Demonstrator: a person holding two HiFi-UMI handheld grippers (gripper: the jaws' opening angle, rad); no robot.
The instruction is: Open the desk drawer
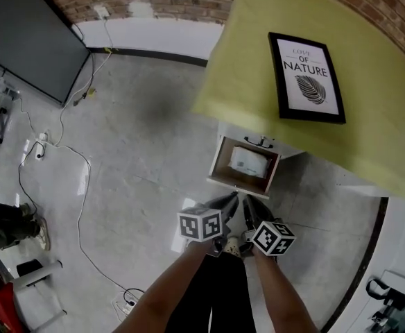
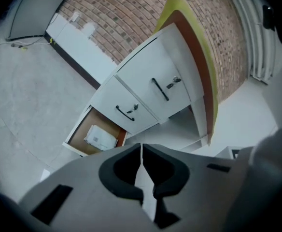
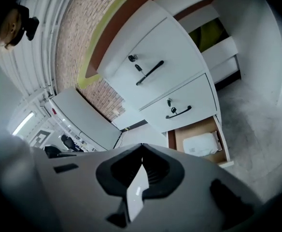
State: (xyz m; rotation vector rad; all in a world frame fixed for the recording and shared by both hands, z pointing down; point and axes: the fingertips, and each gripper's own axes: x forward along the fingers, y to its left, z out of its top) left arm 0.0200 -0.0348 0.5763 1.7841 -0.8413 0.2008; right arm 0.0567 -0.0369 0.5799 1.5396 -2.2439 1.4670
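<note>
Both left gripper [image 2: 141, 148], right gripper [image 3: 142, 147] fingers pressed together, empty; open drawer [image 1: 219, 164] holds white packet [image 1: 250, 161].

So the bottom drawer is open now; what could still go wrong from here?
The open bottom drawer sticks out low down; a leg could hit it.
The white package lies loose inside and may slide if the drawer is pushed hard.
The yellow cloth overhangs the desk edge; snagging it might drag the framed print.

Two tongs [image 1: 231, 198] [image 1: 247, 202], three drawers [image 2: 153, 88] [image 2: 126, 111] [image 2: 83, 132], one white packet [image 1: 250, 161], one framed print [image 1: 306, 78], one yellow cloth [image 1: 258, 40].
</note>
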